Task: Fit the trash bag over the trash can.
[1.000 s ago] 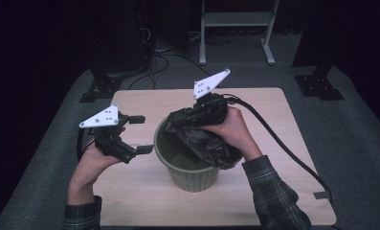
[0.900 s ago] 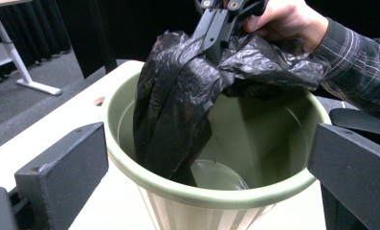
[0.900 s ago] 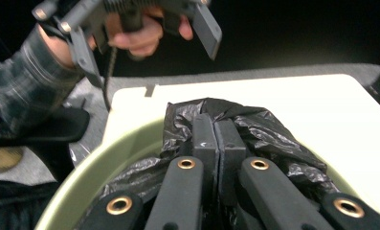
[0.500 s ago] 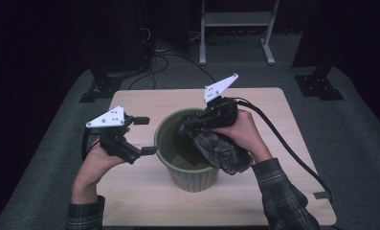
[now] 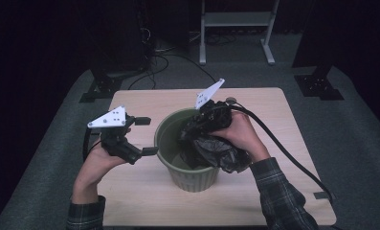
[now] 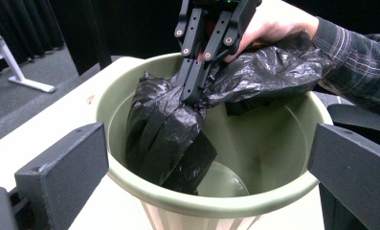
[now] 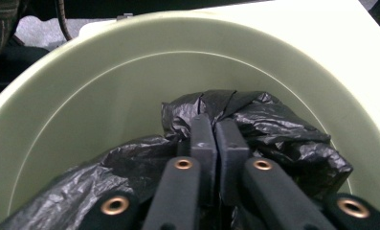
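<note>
From the high view, my right gripper (image 5: 193,140) is dipped into the green bin (image 5: 171,165) that sits mid-counter (image 5: 273,110), fingers clenched on a crumpled black trash bag (image 5: 216,153). Part of the bag hangs inside the bin, the rest is bunched over the near-right rim under my hand. My left gripper (image 5: 147,135) hovers just left of the bin, fingers spread wide with nothing in them, one tip right beside the rim.

Left gripper view: its two fingers (image 6: 63,167) stand far apart on either side of the picture, the bin (image 6: 106,110) in between but not pinched. Further off, the right gripper (image 6: 190,93) comes down from the top and nips the bag (image 6: 163,134) where it folds, with one lobe dangling toward the bin floor and another draped back toward the sleeve.

Right gripper view: the fingers (image 7: 204,143) sit pressed together with black plastic (image 7: 283,129) puffing out on both sides, pale green bin wall (image 7: 82,96) curving all round.
</note>
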`<state>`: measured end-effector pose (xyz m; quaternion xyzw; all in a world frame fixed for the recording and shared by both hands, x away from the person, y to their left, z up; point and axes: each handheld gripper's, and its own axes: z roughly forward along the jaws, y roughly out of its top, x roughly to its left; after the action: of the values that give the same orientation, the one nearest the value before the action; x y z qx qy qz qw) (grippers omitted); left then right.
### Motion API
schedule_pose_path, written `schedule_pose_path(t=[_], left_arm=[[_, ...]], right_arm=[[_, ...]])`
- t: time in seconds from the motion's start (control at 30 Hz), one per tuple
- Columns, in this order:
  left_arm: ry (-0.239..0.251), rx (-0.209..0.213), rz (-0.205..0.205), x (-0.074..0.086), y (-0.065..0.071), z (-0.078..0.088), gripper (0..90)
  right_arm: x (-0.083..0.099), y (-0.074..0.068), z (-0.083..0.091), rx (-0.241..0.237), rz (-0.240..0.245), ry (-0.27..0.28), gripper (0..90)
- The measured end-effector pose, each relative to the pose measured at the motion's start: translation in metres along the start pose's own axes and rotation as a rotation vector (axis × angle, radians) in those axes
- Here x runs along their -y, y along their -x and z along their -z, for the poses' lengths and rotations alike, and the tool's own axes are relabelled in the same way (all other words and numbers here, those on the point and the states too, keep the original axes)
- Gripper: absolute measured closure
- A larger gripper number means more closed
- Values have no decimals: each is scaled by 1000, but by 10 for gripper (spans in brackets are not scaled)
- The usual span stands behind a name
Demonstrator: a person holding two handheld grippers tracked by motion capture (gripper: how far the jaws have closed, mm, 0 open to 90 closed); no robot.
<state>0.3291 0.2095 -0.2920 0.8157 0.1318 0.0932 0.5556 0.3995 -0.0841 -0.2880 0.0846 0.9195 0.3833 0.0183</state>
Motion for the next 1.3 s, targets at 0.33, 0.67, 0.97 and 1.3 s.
schedule_pose_path(t=[0.33, 0.67, 0.97, 1.3], left_arm=[[-5, 3, -2, 0, 0, -2, 0], [-9, 7, -1, -1, 1, -4, 0], [-14, 11, -2, -1, 2, -7, 0], [-18, 14, -6, -2, 3, -10, 0]], right_arm=[[-1, -2, 21, 59, -33, 108, 422], [24, -11, 57, 109, -63, 187, 384], [66, -14, 89, 167, -133, 220, 401], [113, -11, 101, 142, -236, 256, 492]])
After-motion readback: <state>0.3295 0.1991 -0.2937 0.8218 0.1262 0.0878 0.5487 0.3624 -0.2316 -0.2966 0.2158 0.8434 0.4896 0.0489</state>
